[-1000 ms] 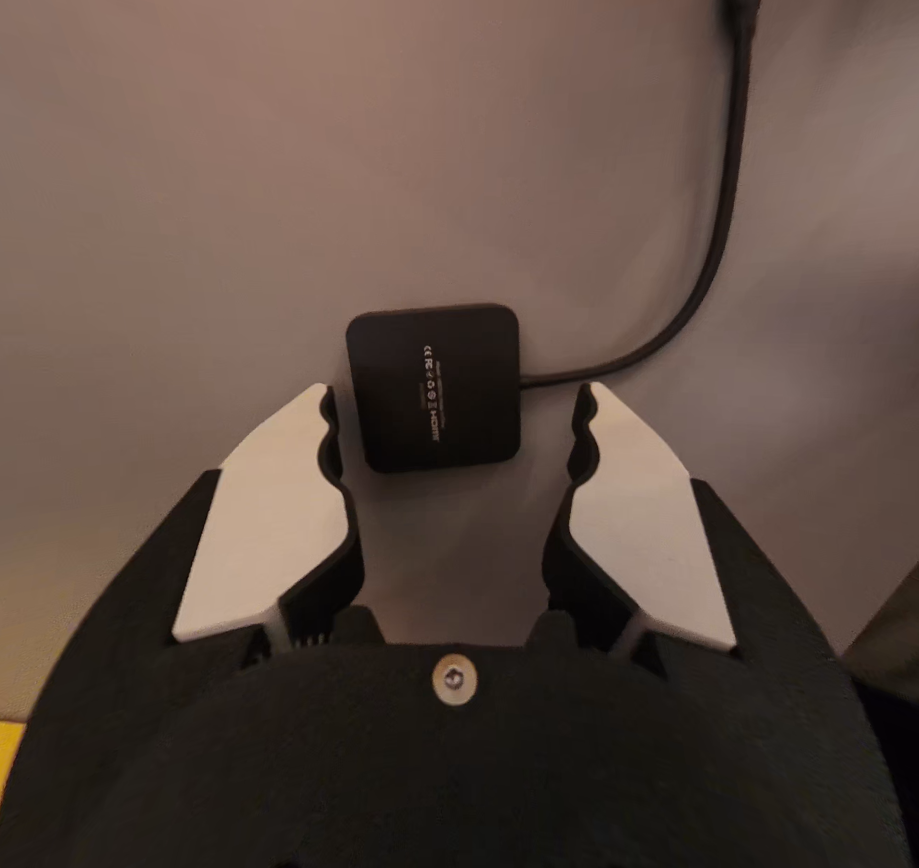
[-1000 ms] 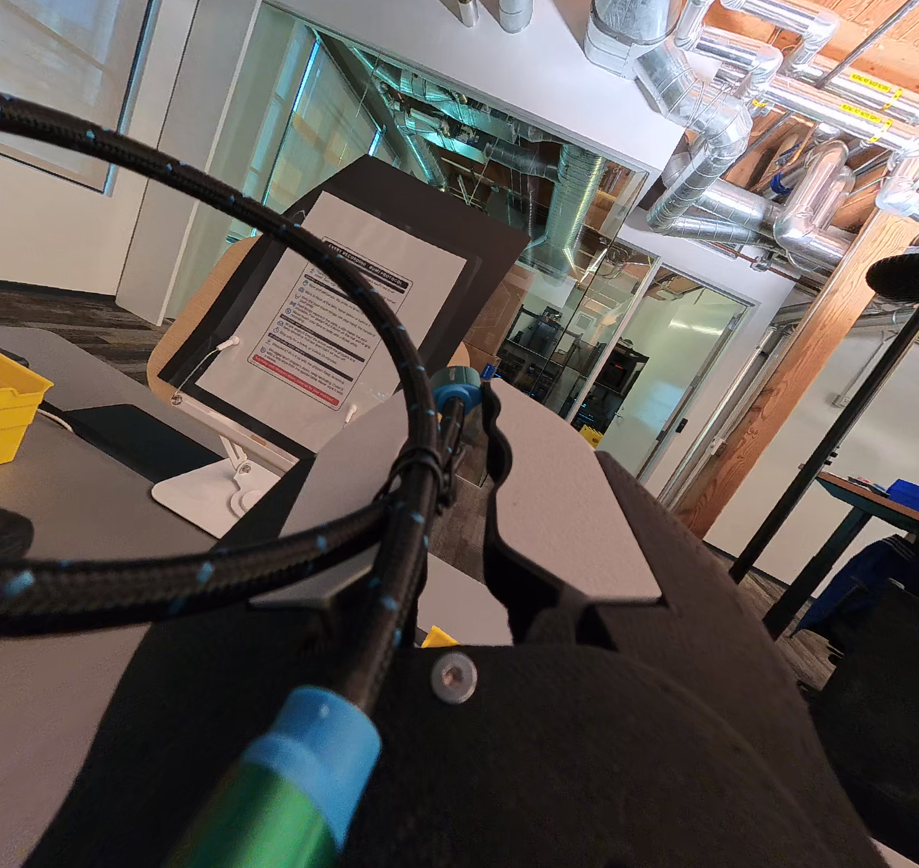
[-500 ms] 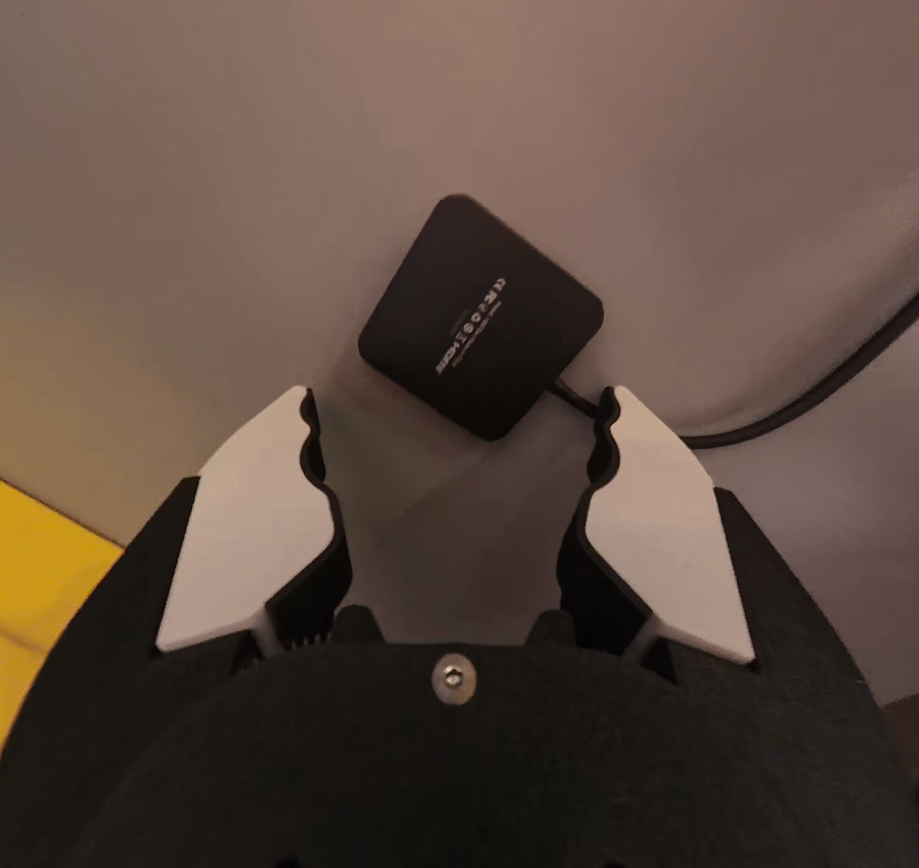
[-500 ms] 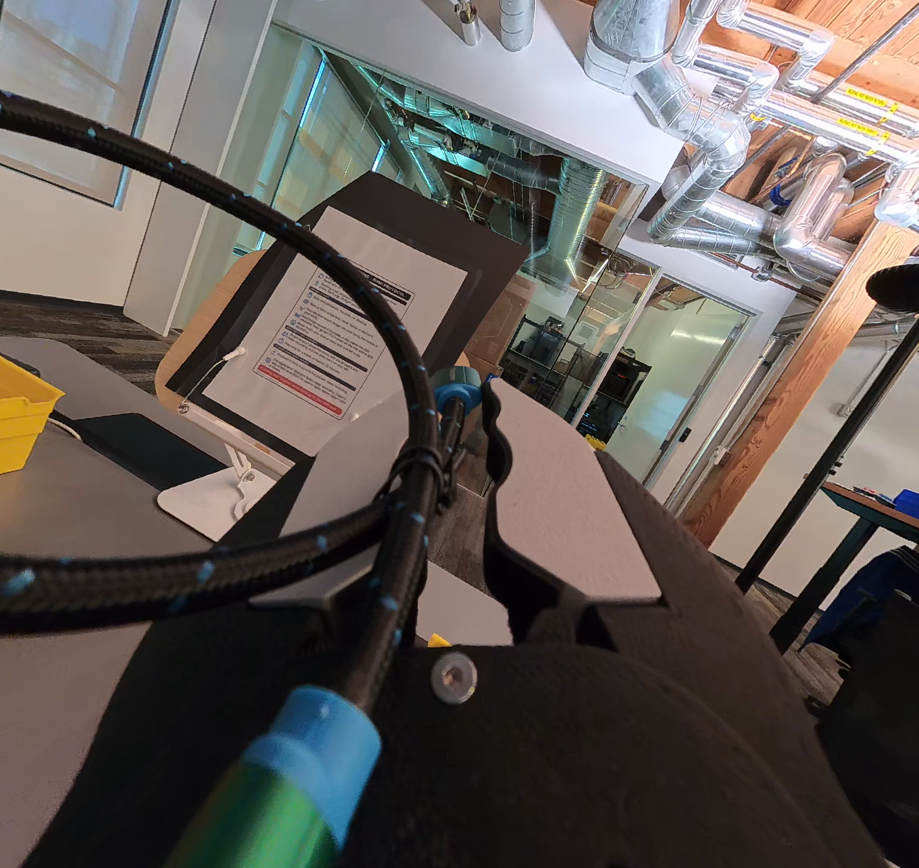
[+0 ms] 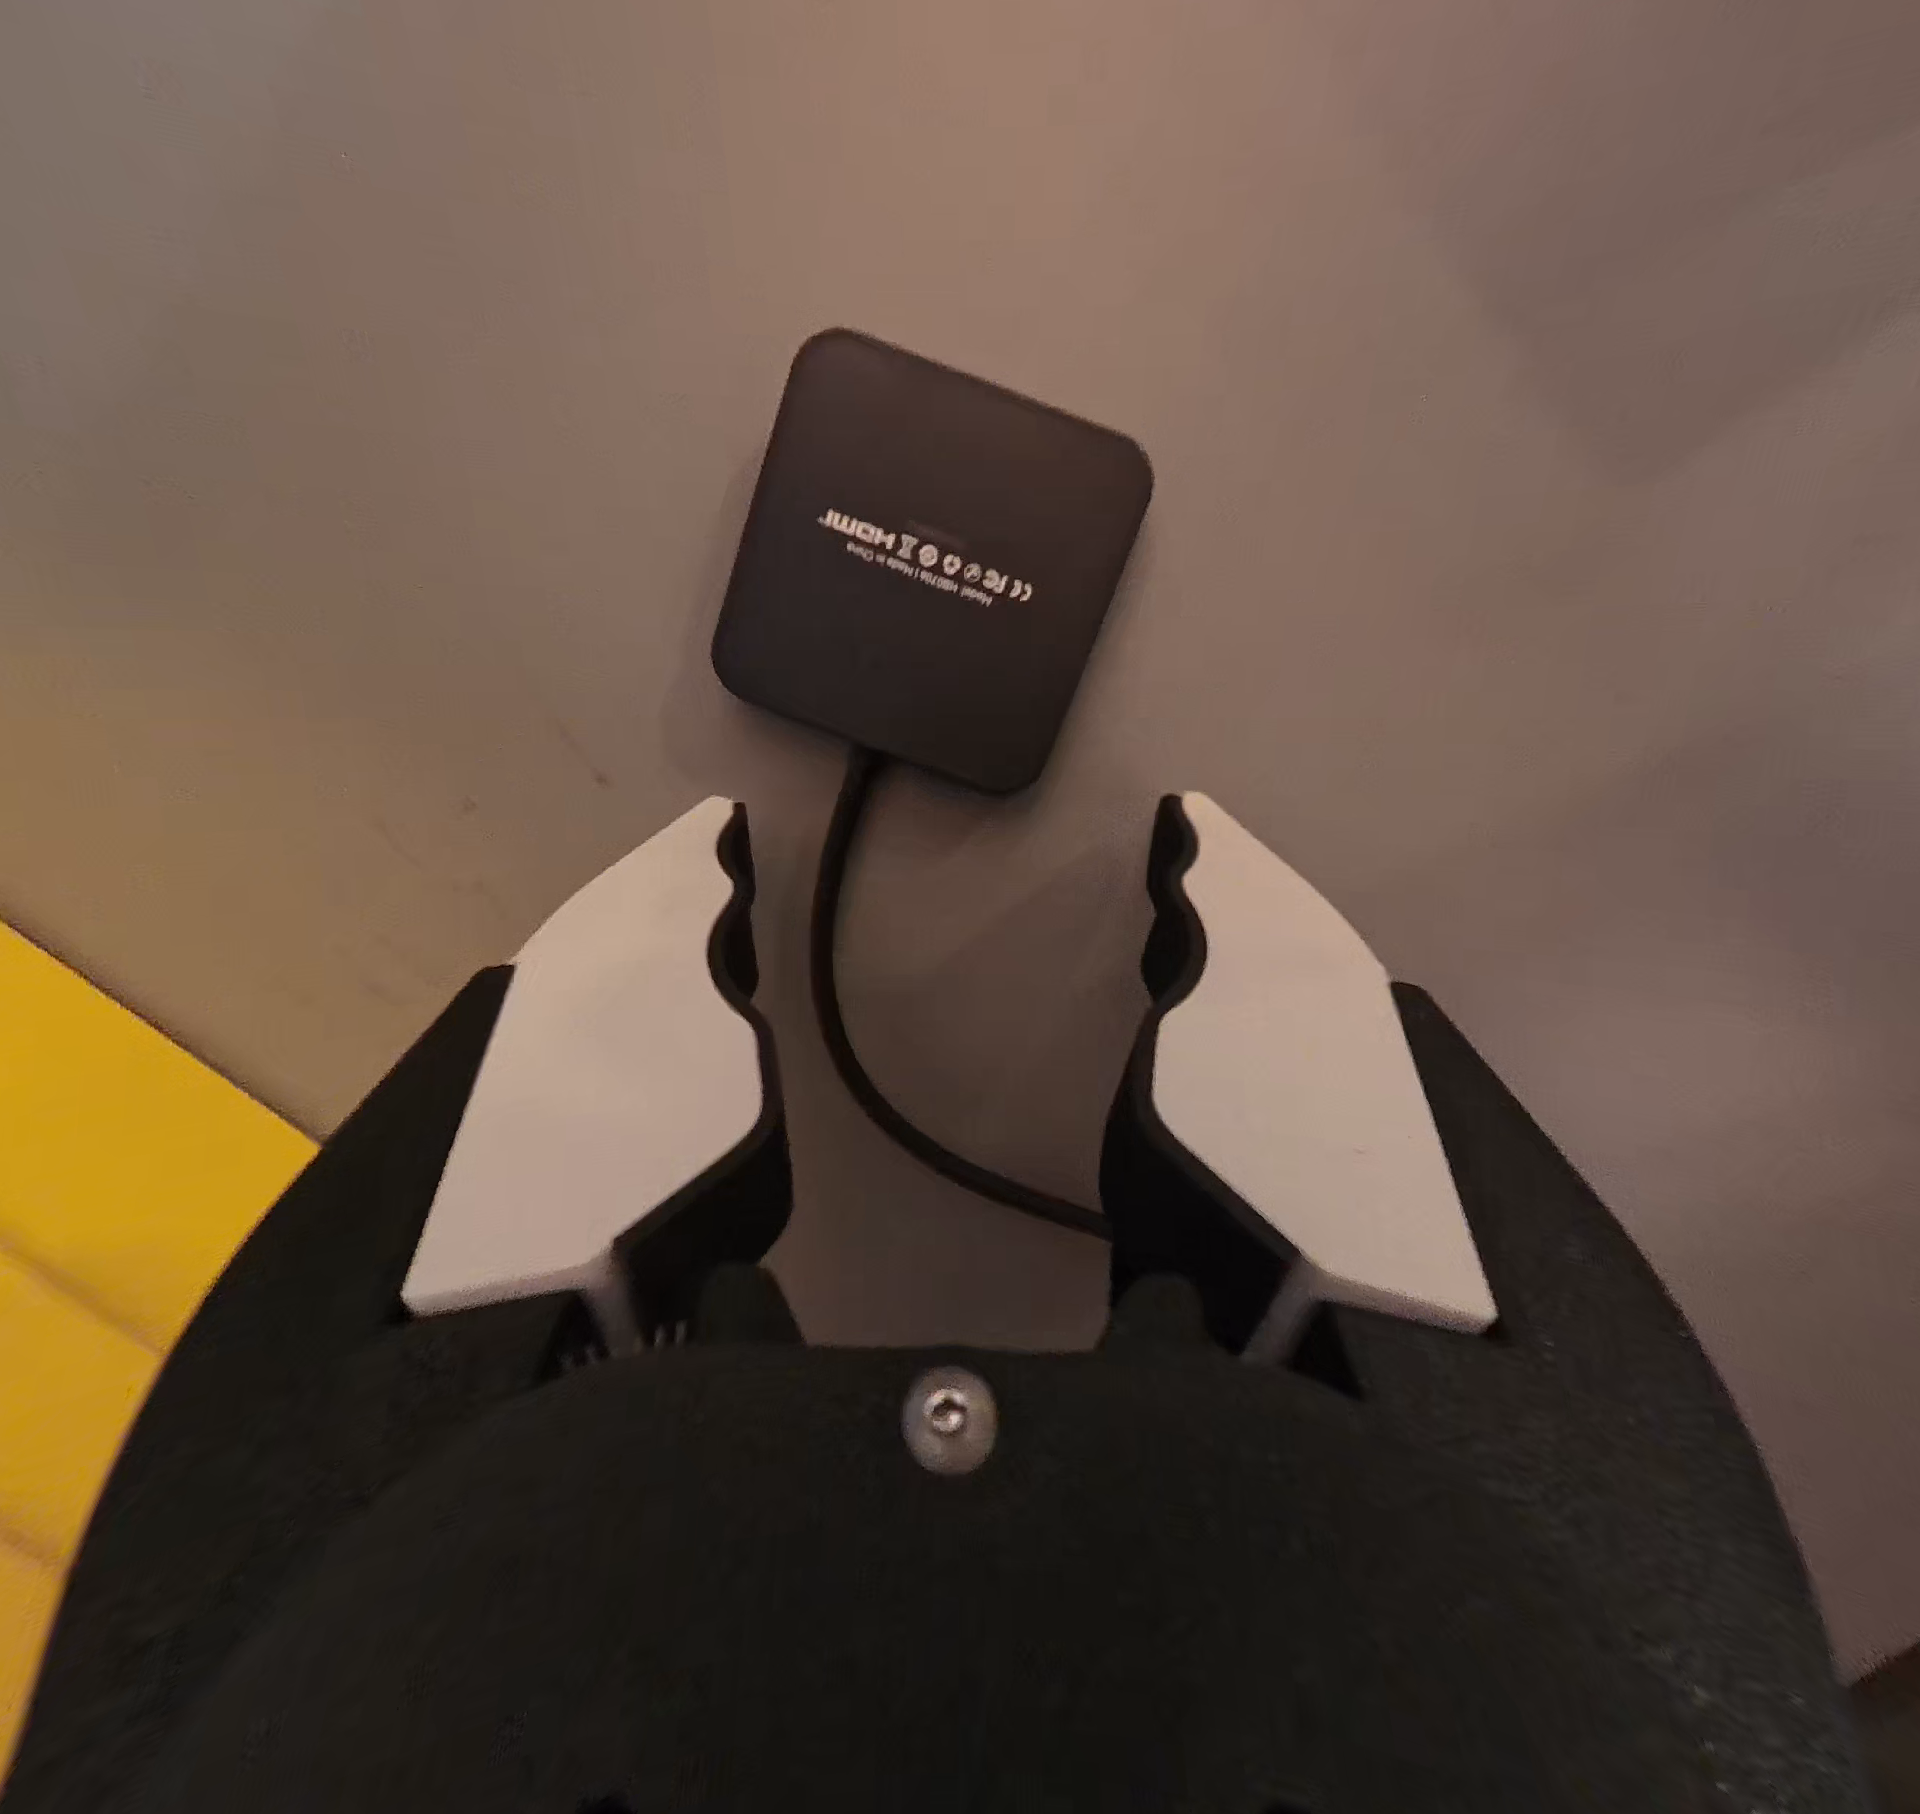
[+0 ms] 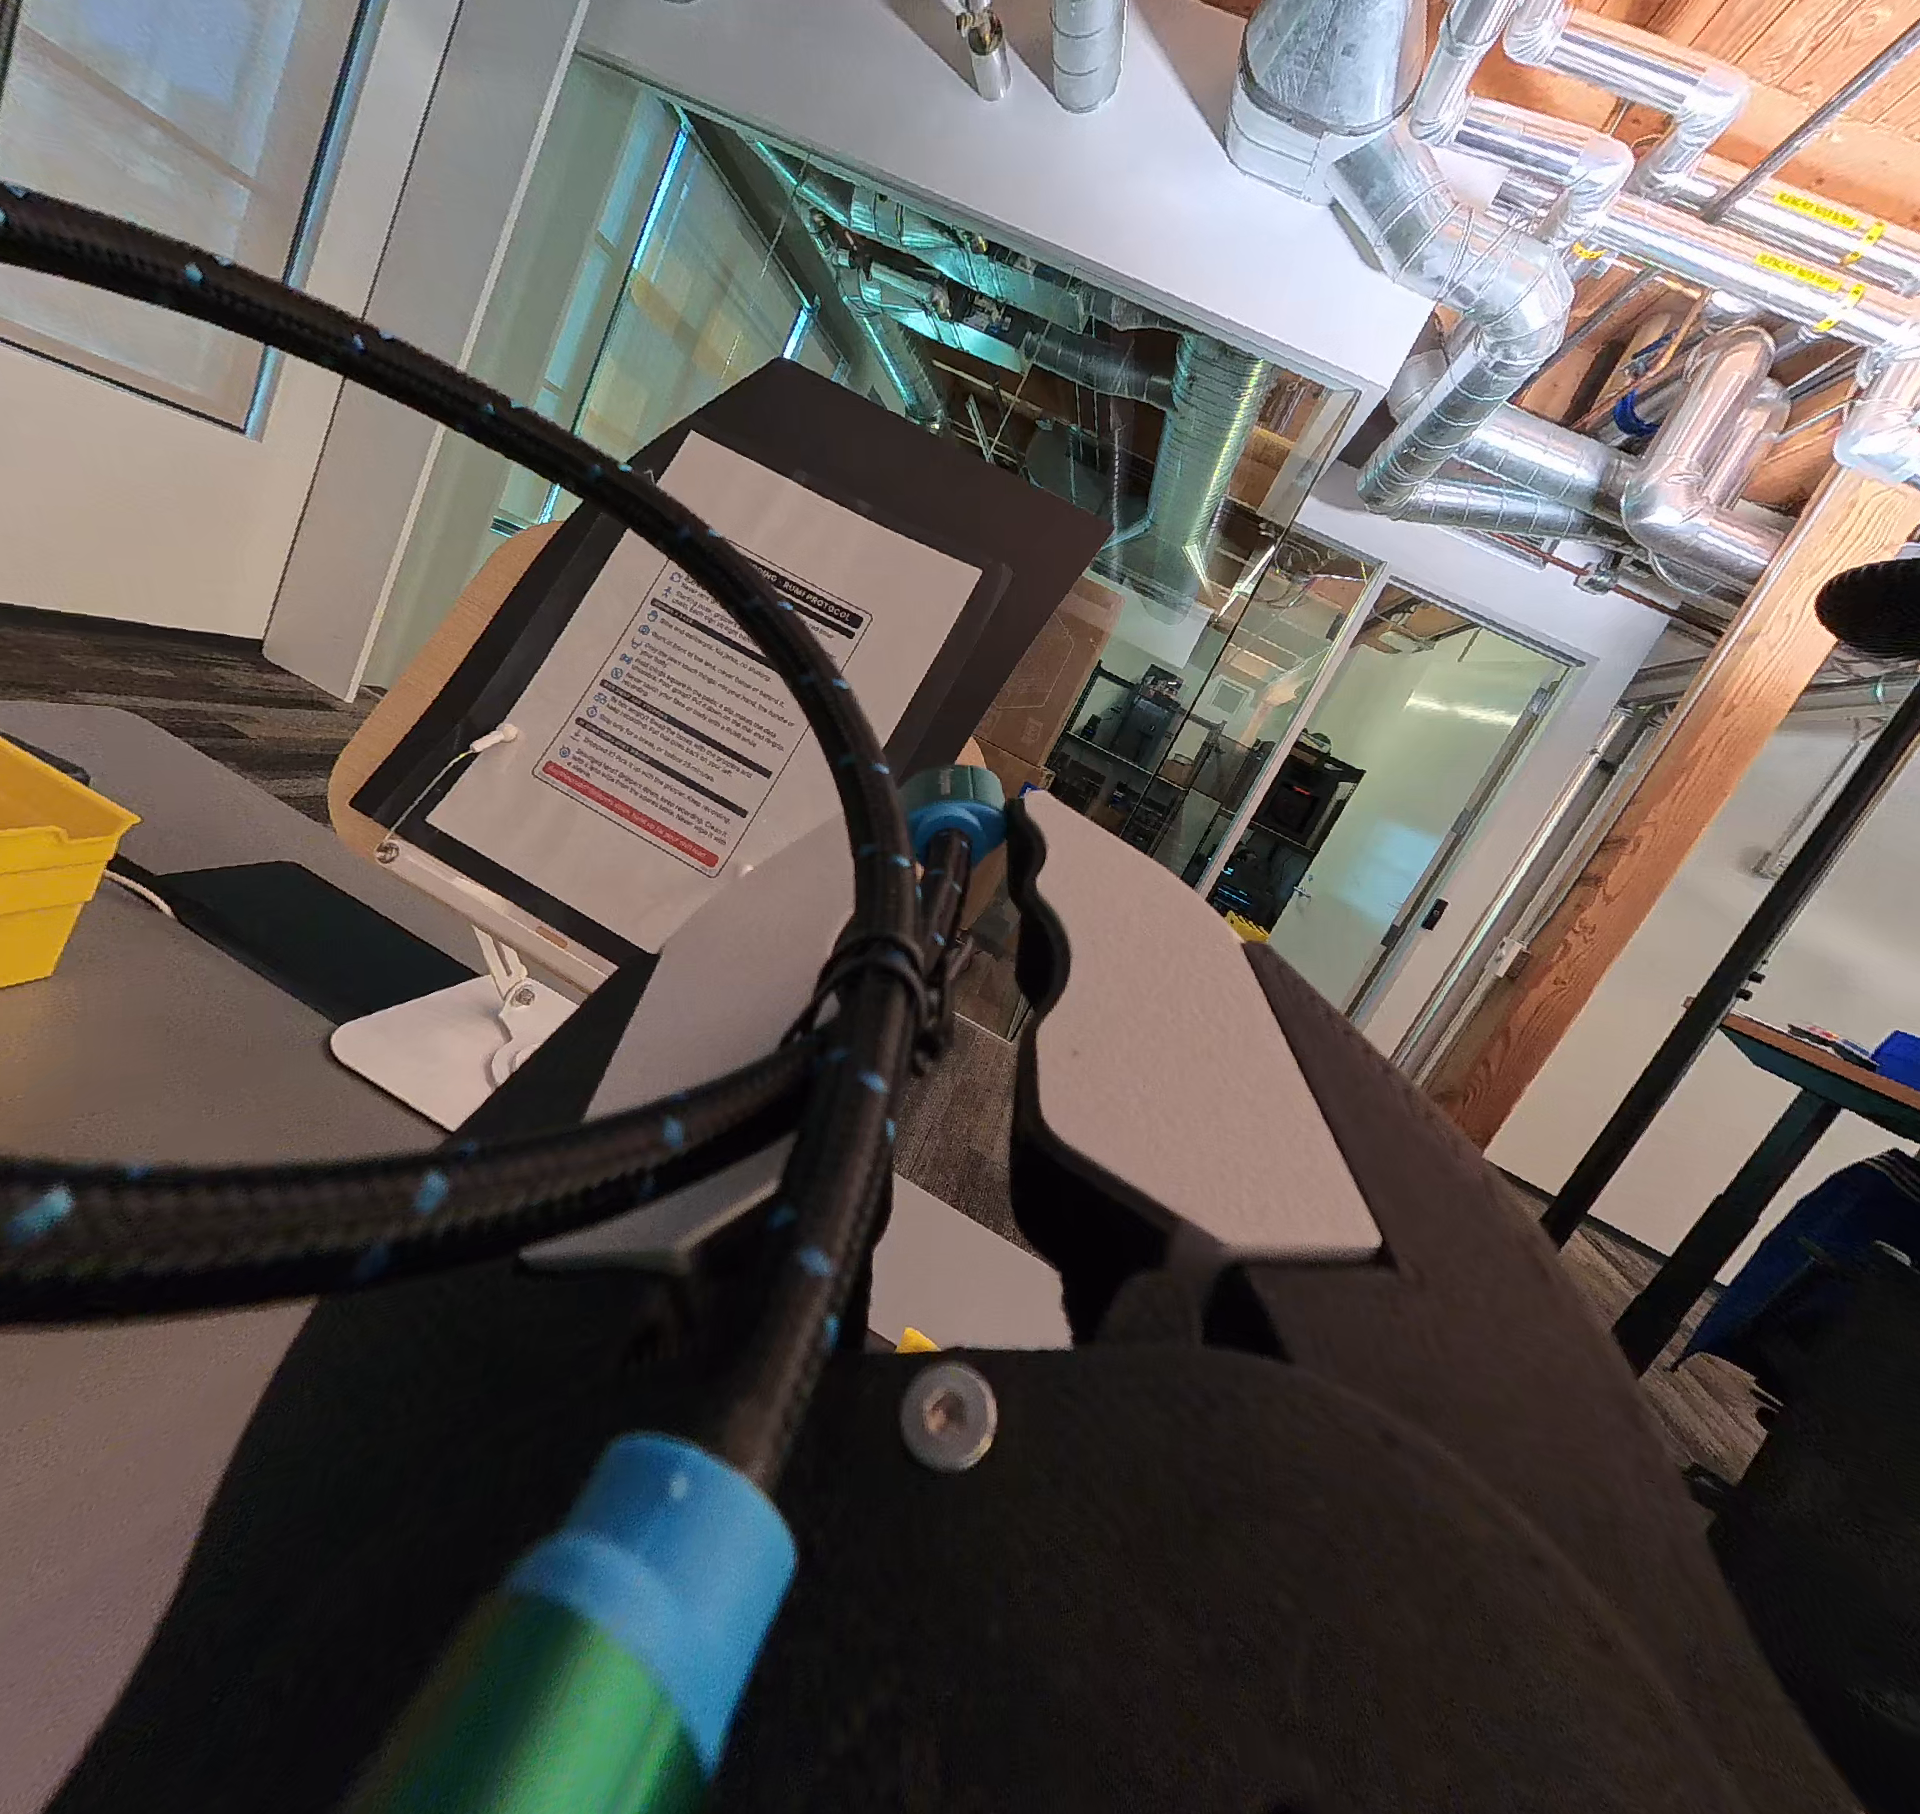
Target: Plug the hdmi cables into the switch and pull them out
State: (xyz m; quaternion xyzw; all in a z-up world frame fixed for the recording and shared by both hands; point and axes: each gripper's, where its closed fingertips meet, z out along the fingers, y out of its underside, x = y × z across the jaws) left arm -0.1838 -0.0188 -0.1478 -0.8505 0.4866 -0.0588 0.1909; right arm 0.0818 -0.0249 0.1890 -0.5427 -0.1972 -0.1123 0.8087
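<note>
A small black square HDMI switch (image 5: 930,564) lies flat on the grey table (image 5: 416,414), just beyond my left gripper (image 5: 951,808). Its thin black lead (image 5: 847,954) runs from its near edge down between my open, empty left fingers. My right gripper (image 6: 982,819) is raised off the table and shut on a black braided HDMI cable (image 6: 727,601) with blue flecks. The cable loops to the left, is bound with a tie, and one green and blue plug end (image 6: 623,1619) lies close to the camera. A blue collar (image 6: 951,814) shows at the fingertips.
A yellow bin (image 5: 94,1193) sits at the left of the table, also in the right wrist view (image 6: 47,865). A framed printed sheet on a white stand (image 6: 707,715) stands behind. A black pad (image 6: 301,923) lies by it. Another table (image 6: 1829,1068) and a black pole (image 6: 1745,943) are at right. Some 40 cm of space lies between my two pairs of fingers. The small black square HDMI switch (image 5: 930,564) is about 4 cm from my left fingertips.
The switch appears rotated in the left wrist view, and its lead now runs toward me between the fingers instead of off to the right. The right gripper has tilted slightly, still holding the cable.
</note>
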